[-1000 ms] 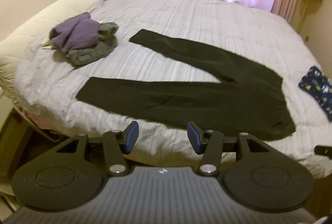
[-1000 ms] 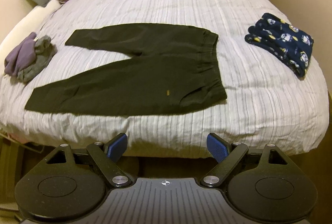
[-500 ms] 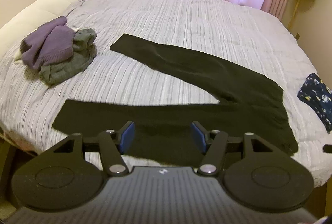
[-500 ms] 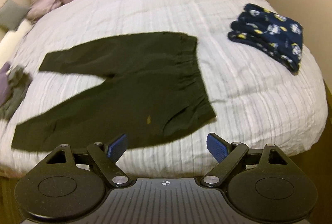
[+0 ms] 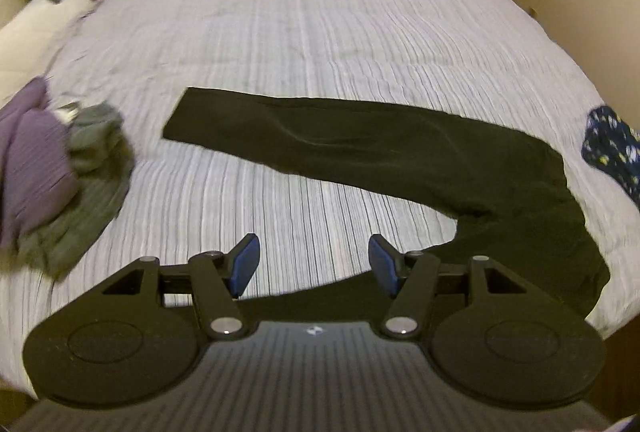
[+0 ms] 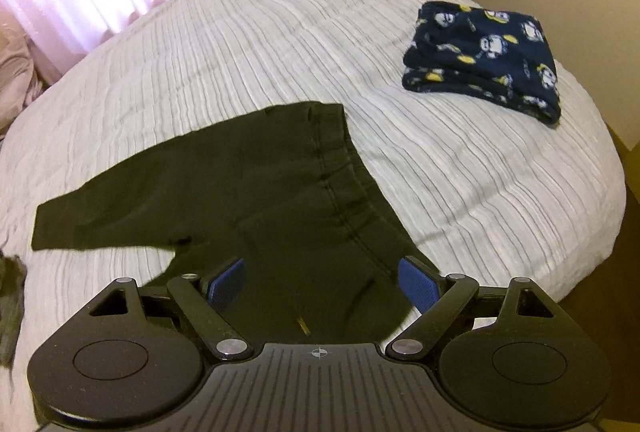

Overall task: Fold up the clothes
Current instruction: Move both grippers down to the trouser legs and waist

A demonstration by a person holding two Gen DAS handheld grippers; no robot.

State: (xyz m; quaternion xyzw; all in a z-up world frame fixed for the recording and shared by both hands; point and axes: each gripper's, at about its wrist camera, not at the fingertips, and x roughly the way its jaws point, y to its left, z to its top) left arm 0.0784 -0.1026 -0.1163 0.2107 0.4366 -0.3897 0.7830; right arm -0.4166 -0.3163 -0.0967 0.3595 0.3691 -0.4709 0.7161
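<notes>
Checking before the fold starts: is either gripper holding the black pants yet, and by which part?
Nothing is held. The left gripper and right gripper are both open above the black pants, pads clear.

The near leg of the flat black cloth trousers (image 5: pixel 400 148) hides behind the black left gripper (image 5: pixel 314 264); the purple and grey clothes pile (image 5: pixel 60 176) looks blurry.

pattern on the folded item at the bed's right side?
Folded fleece: navy with white cartoon figures and yellow accents. Clearest in the right wrist view.
</notes>
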